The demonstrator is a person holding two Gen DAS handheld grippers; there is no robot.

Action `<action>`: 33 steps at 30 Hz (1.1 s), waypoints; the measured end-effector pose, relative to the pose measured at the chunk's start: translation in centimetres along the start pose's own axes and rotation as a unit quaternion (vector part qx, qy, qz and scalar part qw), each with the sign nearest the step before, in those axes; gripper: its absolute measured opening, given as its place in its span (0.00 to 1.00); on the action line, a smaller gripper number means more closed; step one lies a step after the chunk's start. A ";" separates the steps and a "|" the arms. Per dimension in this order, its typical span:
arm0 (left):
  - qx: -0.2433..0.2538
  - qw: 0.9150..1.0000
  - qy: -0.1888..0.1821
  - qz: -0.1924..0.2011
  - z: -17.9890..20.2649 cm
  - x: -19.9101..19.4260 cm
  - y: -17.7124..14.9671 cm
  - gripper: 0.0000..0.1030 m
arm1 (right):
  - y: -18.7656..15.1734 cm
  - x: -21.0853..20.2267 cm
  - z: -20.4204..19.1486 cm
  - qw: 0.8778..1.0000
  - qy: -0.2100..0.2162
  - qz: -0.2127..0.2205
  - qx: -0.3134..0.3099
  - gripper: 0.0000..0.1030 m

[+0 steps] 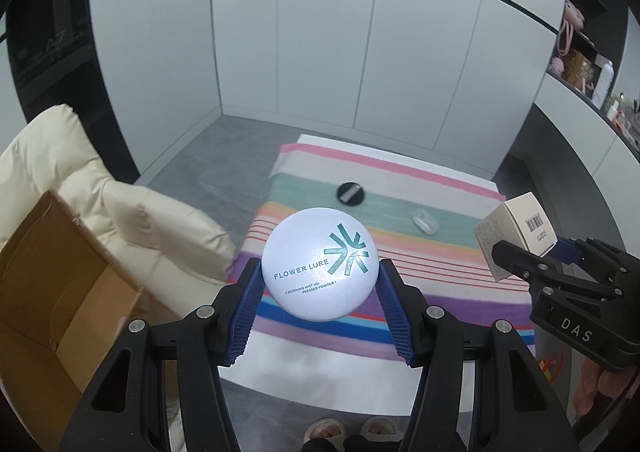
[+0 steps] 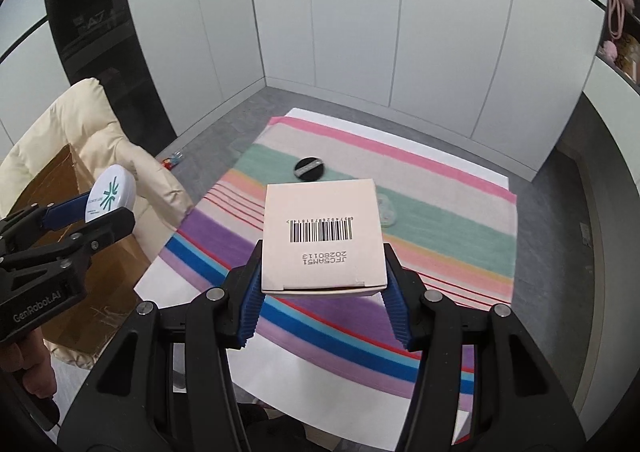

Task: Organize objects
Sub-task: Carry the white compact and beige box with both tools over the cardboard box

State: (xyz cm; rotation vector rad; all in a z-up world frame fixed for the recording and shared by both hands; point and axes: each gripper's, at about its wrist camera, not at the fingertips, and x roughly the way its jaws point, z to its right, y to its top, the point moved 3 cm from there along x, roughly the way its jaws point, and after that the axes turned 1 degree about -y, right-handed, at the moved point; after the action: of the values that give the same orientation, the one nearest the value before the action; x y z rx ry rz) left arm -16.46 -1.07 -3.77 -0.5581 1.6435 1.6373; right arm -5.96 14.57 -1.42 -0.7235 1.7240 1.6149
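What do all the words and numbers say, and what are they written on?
"FLOWER LURE": white round compact held in the left gripper.
"MORNING MIST HD PRESSED POWDER": same compact, small print.
"JFC5AM51" and "20280113": pale box held in the right gripper, upside down.
Digits along the box's barcode: too small to read.
"DAS": right gripper's body, in the left view.
"GenRobot.AI": left gripper's body, in the right view.
Black disc label: too blurred.

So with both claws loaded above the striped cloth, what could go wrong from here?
1. The left claw pinches the round white compact only at its curved edges; it could slip out.
2. The right claw grips the beige carton near its rear end, so it may tilt.
3. The cardboard box sits left against a cream cushion; a drop could miss.
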 end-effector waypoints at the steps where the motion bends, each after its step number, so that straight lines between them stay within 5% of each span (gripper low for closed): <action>1: -0.002 1.000 0.004 0.001 -0.6 0.0 -0.1 0.56 | 0.2 0.2 -0.6 1.000 0.003 0.000 -0.003 0.53; 33: -0.110 0.989 0.101 0.020 -15.9 -5.0 -2.9 0.56 | 1.9 2.7 -16.3 0.992 0.076 -0.002 -0.104 0.53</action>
State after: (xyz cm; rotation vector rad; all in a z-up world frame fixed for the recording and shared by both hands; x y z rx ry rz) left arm -14.22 -17.81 -3.29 -0.8307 1.6350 1.8572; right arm -10.65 -1.40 -1.91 -0.9720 1.6717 1.7946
